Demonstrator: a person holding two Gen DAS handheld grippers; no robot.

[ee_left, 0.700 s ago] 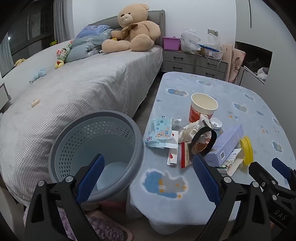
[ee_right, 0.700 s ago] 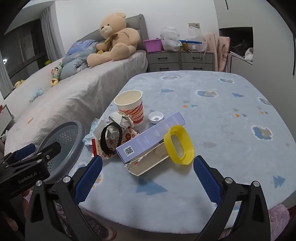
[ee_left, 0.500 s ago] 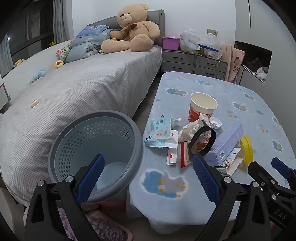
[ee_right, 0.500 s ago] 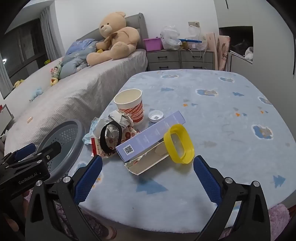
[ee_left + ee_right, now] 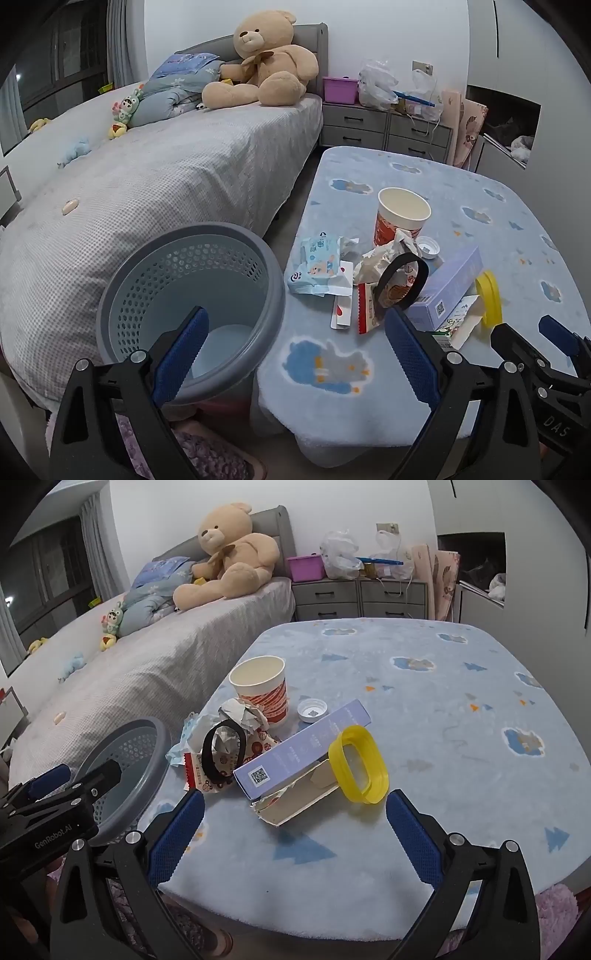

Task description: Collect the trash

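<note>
Bedroom; "GenRobot.AI" on left tongs [image 5: 48, 781]

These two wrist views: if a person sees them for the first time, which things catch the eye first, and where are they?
The heap of trash on the light blue fleece-covered table stands out first: a red-and-white paper cup, a long lilac cardboard box and a yellow plastic ring lid leaning against it. Left of the table stands a grey perforated plastic basket, nothing visible in it. Behind, a big tan teddy bear sits at the head of the bed.
</note>
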